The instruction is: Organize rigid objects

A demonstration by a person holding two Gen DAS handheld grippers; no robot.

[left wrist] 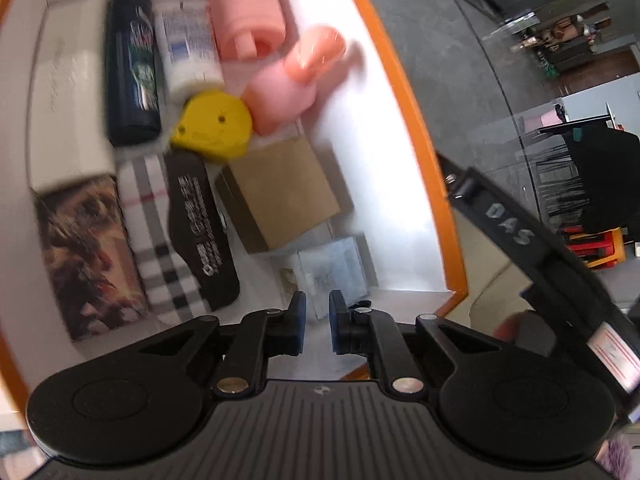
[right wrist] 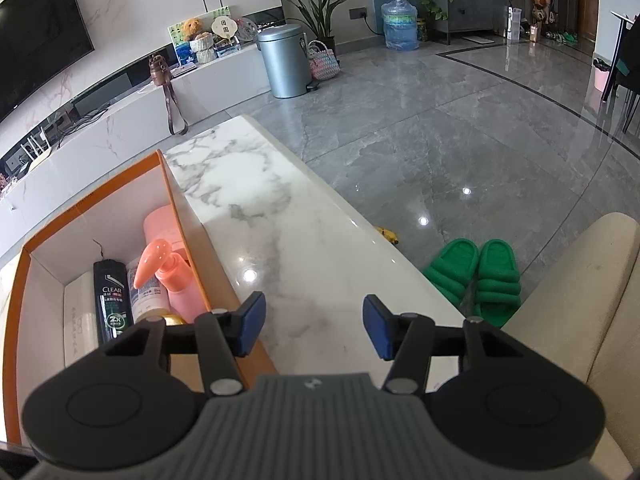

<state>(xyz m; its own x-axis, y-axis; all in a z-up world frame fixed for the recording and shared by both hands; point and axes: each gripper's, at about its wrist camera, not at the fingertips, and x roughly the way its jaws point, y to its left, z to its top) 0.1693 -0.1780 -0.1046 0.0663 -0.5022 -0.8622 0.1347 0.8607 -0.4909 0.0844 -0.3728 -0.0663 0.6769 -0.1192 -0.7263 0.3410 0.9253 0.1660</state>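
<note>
Orange box [left wrist: 404, 92] on marble surface [right wrist: 280, 216], holding bottles, pink pump bottle [left wrist: 288, 88], yellow tape measure [left wrist: 212, 128]: left hand-held gripper [left wrist: 317, 322] closed, empty, above it; right hand-held gripper [right wrist: 314, 326] open, empty; withdraw vertically, avoiding contents.

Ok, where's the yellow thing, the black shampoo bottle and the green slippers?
Yellow tape measure [left wrist: 212, 127]: left wrist view, middle of its flat face.
Black shampoo bottle [right wrist: 111, 300]: right wrist view, on its front label.
Green slippers [right wrist: 476, 280]: right wrist view, between the pair, on the left one's edge.
</note>
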